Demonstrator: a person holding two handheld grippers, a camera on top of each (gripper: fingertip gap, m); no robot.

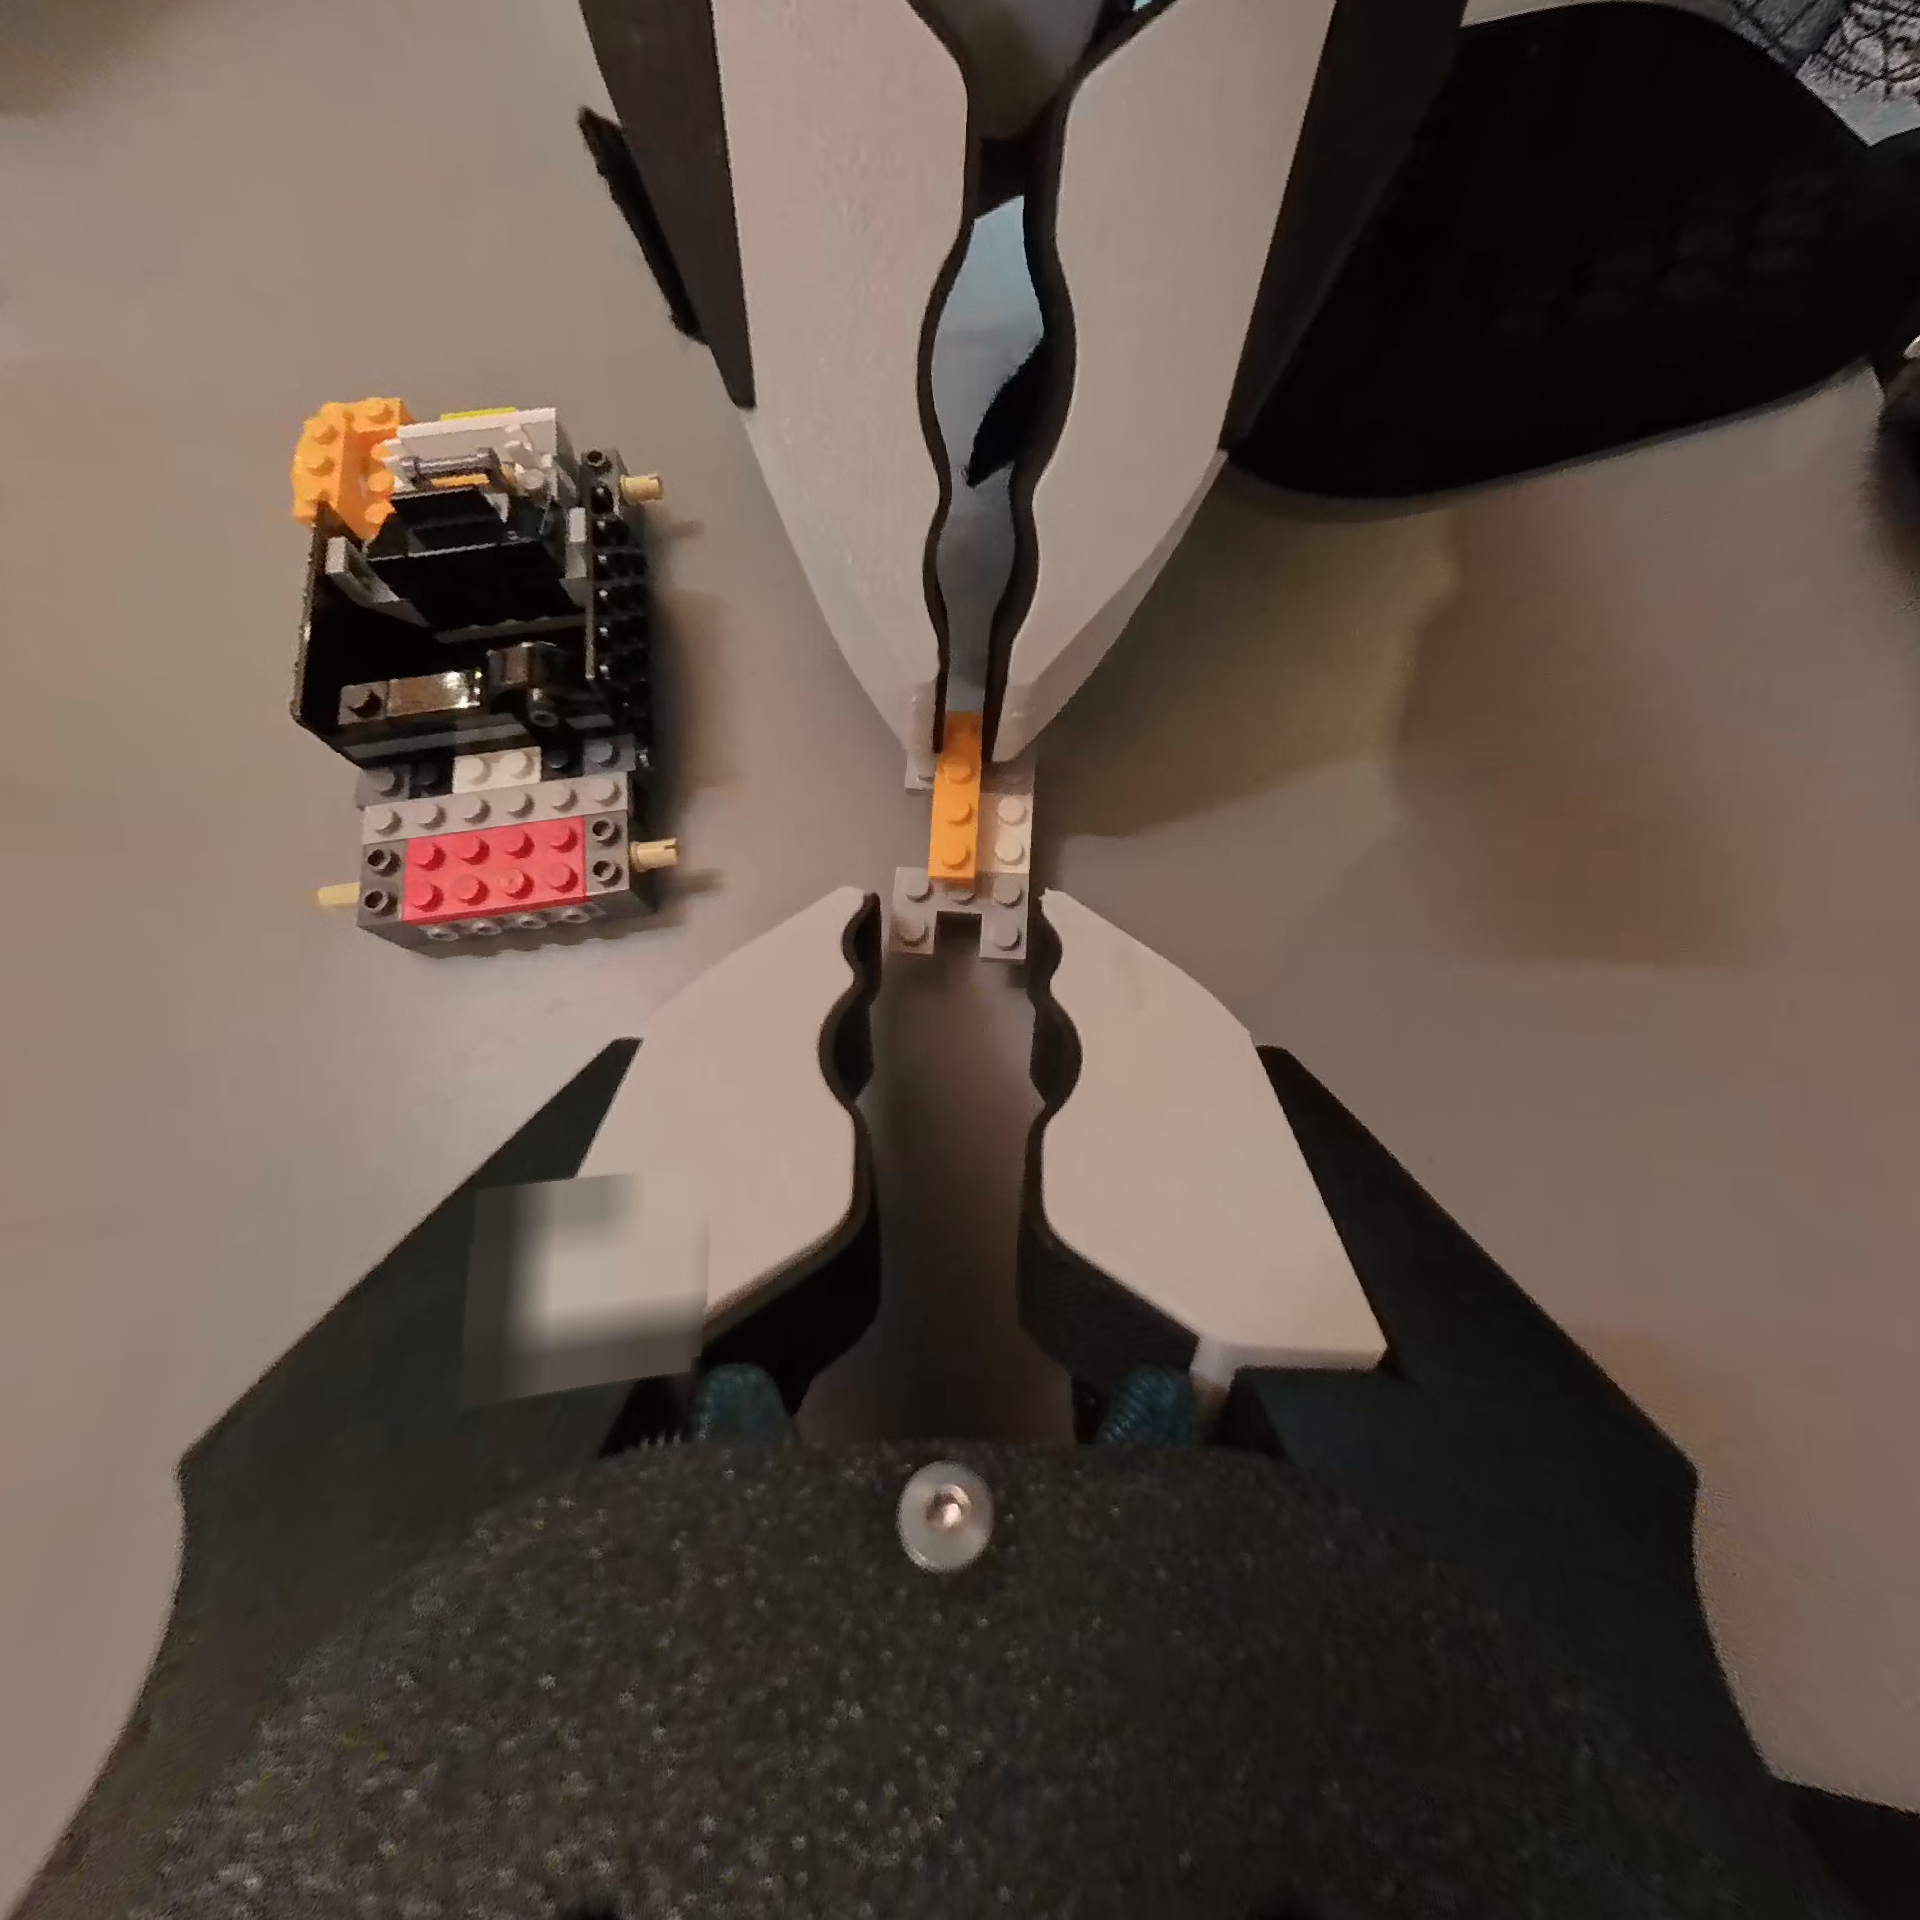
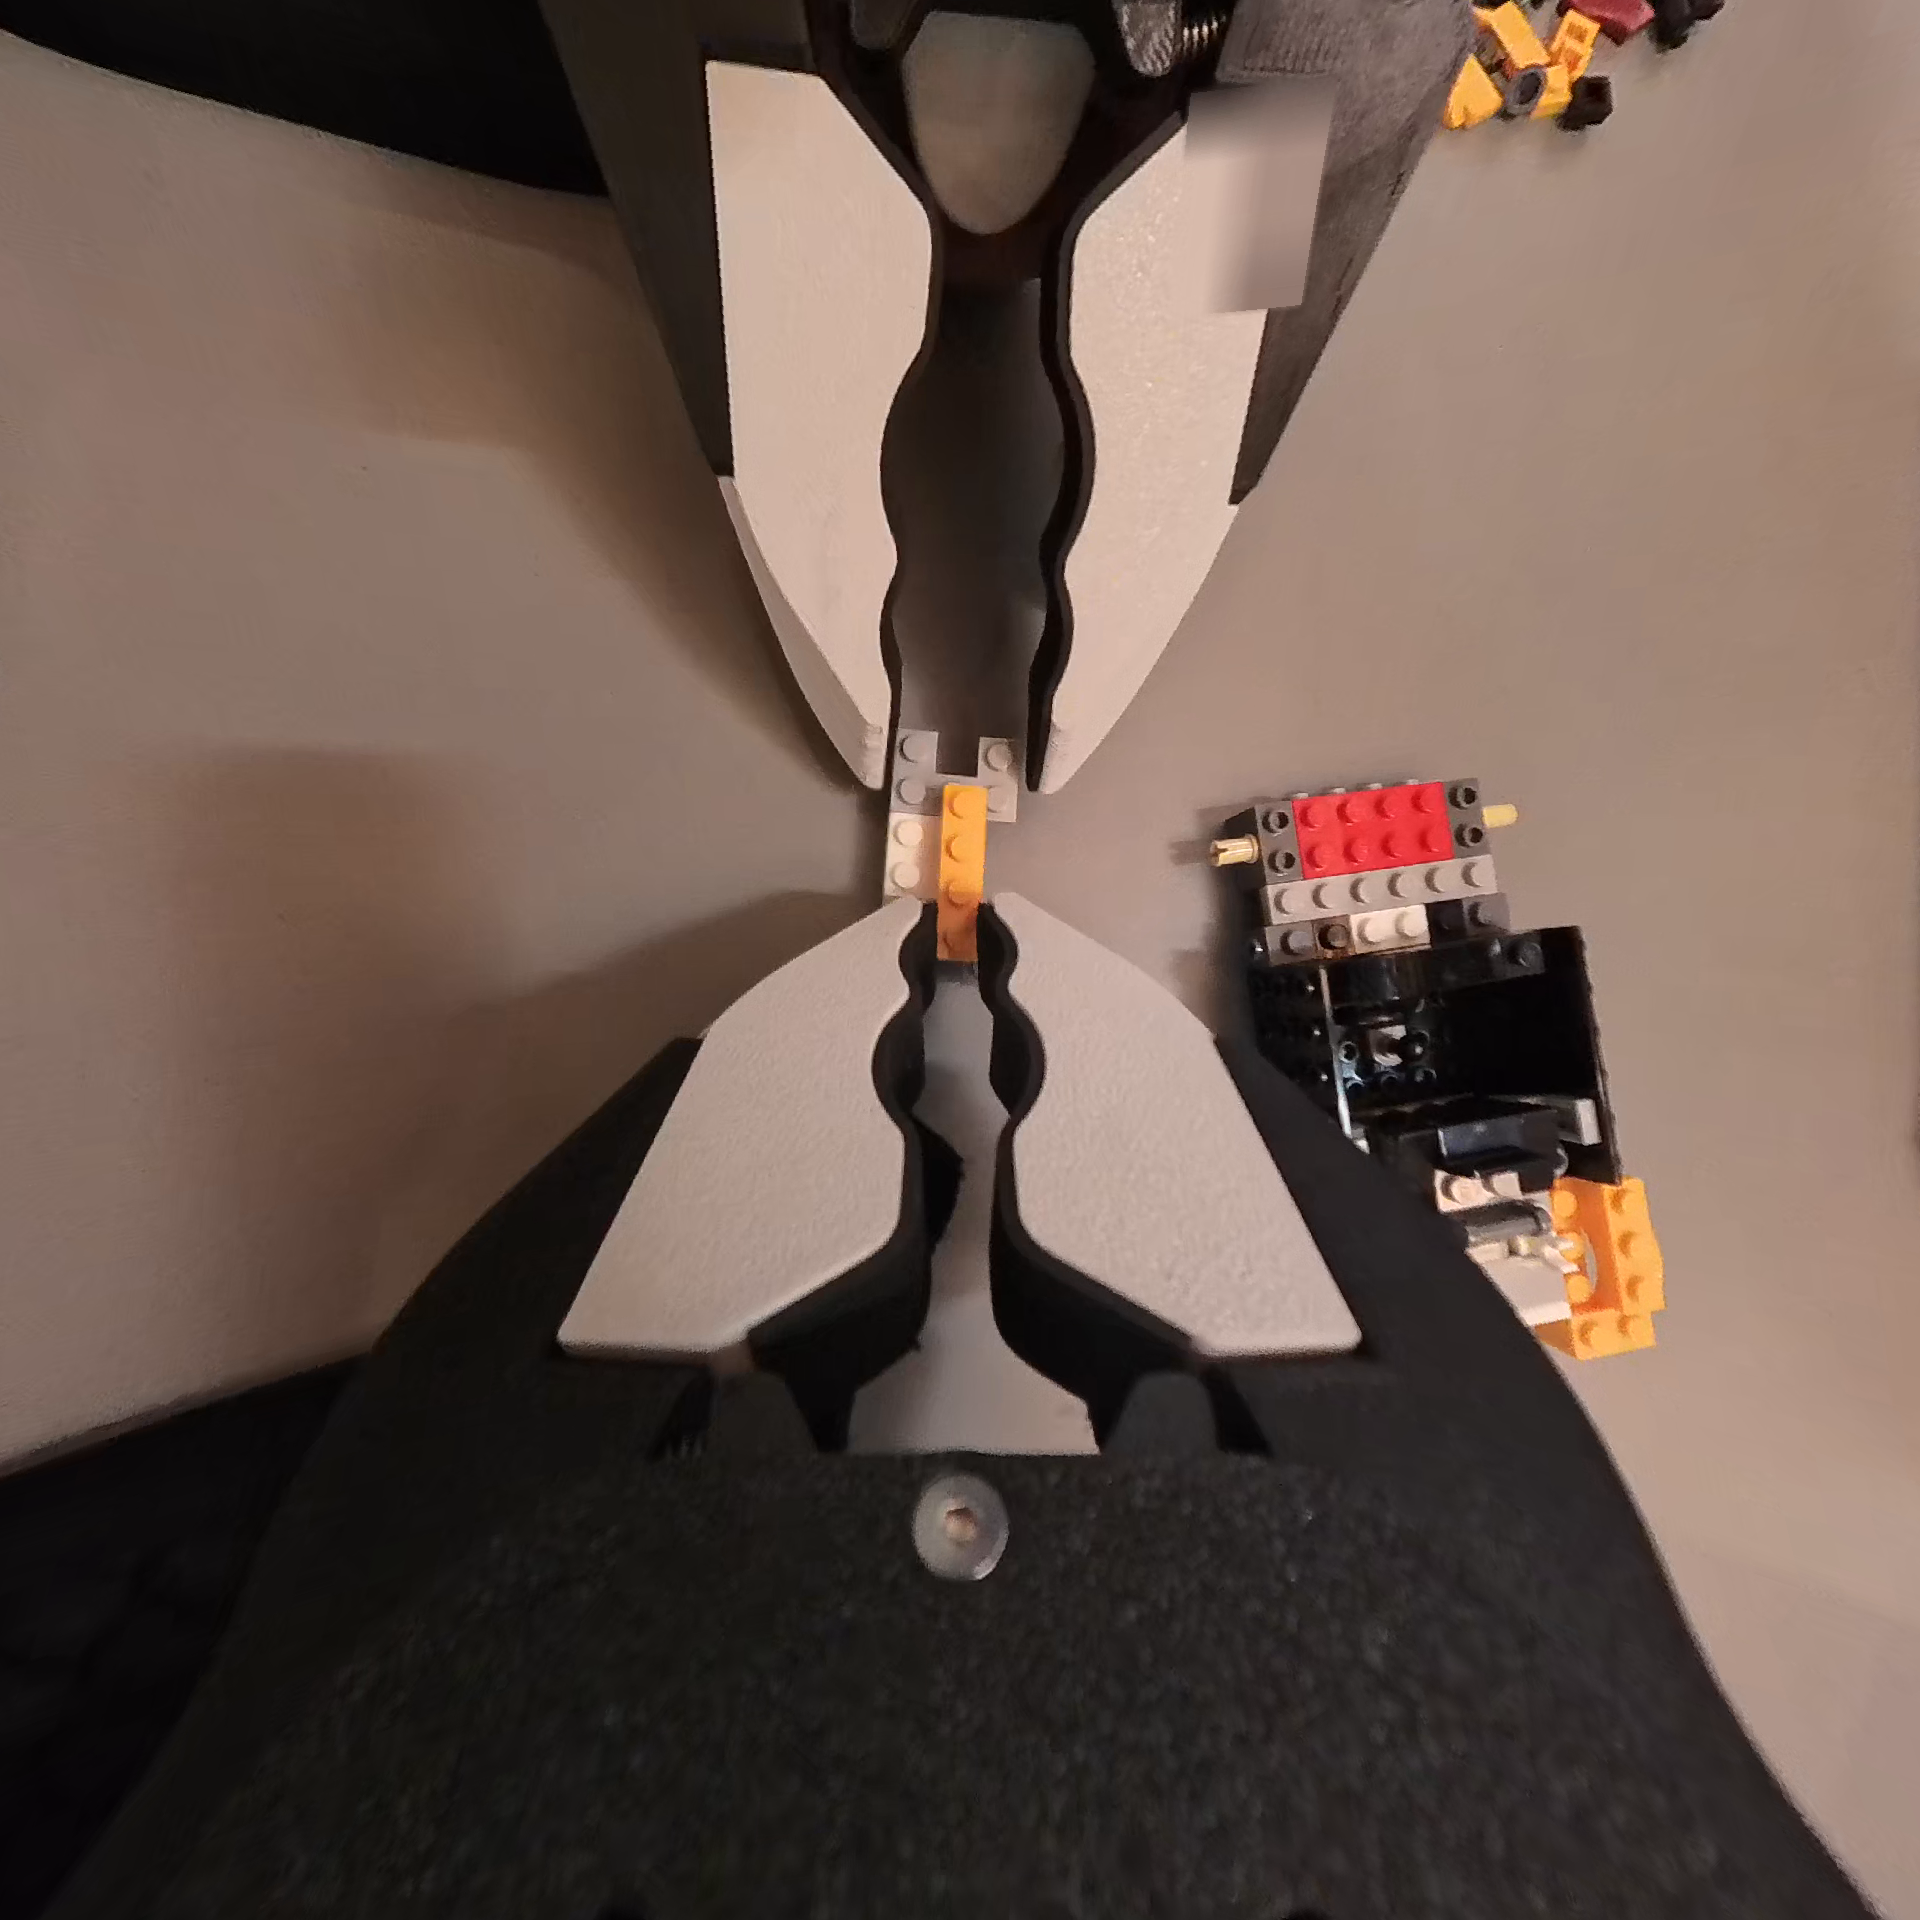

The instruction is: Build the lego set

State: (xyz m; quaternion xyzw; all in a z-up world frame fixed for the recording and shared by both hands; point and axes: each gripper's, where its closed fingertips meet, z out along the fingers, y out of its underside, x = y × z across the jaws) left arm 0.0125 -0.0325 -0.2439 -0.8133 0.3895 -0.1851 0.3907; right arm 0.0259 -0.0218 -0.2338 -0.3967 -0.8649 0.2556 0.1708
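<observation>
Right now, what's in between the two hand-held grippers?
A small stack of plates: an orange plate on grey and white plates, pinched by the right hand-held gripper, left hand-held gripper holding the grey end. Both wrist views show it.

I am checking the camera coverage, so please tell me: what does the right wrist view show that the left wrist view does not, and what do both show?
Only the right wrist view shows the pile of loose bricks at its top right corner. Only the left wrist view shows a dark curved object at its top right; I cannot tell what it is. Both show the half-built model with its red brick, and the small grey plate gripped by the left gripper, while the right gripper holds the orange strip on it.
</observation>
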